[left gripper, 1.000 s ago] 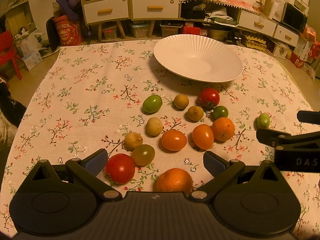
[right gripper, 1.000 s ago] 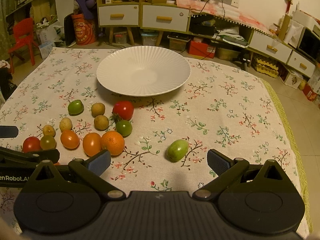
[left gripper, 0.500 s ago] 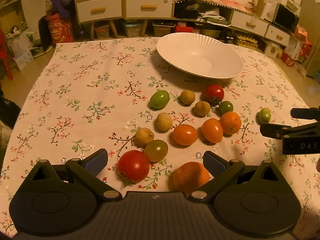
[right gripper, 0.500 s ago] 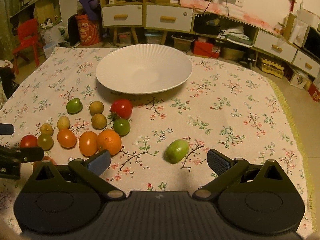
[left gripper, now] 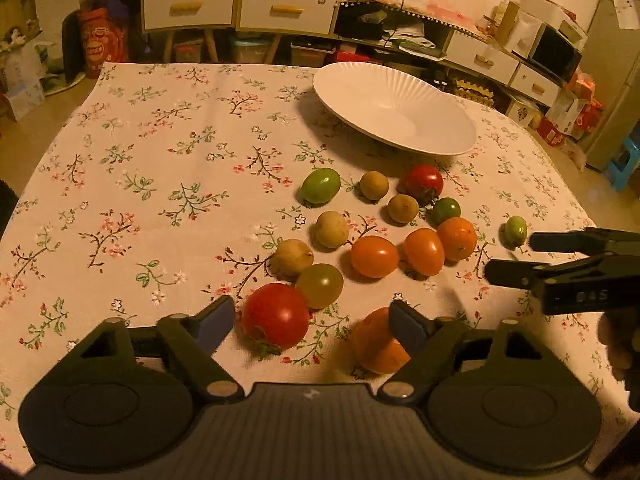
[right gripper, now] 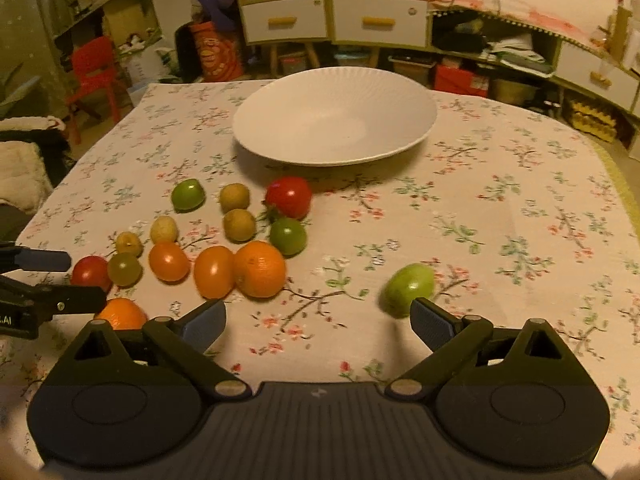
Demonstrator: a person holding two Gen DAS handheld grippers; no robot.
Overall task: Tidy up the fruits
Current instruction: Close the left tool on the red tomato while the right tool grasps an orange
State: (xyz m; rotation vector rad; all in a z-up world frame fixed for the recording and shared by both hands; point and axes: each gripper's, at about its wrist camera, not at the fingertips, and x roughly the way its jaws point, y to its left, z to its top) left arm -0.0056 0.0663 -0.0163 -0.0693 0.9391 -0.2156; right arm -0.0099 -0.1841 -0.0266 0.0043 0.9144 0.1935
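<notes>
A white ribbed plate (left gripper: 394, 108) (right gripper: 334, 116) stands empty at the far side of the floral tablecloth. Several fruits lie in a cluster before it. My left gripper (left gripper: 312, 322) is open, with a red tomato (left gripper: 276, 316) between its fingers and an orange (left gripper: 376, 346) by its right finger. My right gripper (right gripper: 318, 322) is open and low over the cloth. A lone green fruit (right gripper: 408, 288) (left gripper: 515, 230) lies by its right fingertip. An orange (right gripper: 260, 268) and an orange tomato (right gripper: 214, 271) lie ahead of its left finger.
The right gripper shows at the right edge of the left wrist view (left gripper: 508, 258), and the left gripper at the left edge of the right wrist view (right gripper: 60, 280). Cabinets with drawers (right gripper: 332, 20), a red chair (right gripper: 94, 72) and floor clutter stand beyond the table.
Both grippers have moved forward and lower toward the fruit. The red tomato now lies between the left fingers, and the lone green fruit sits closer to the right finger.
</notes>
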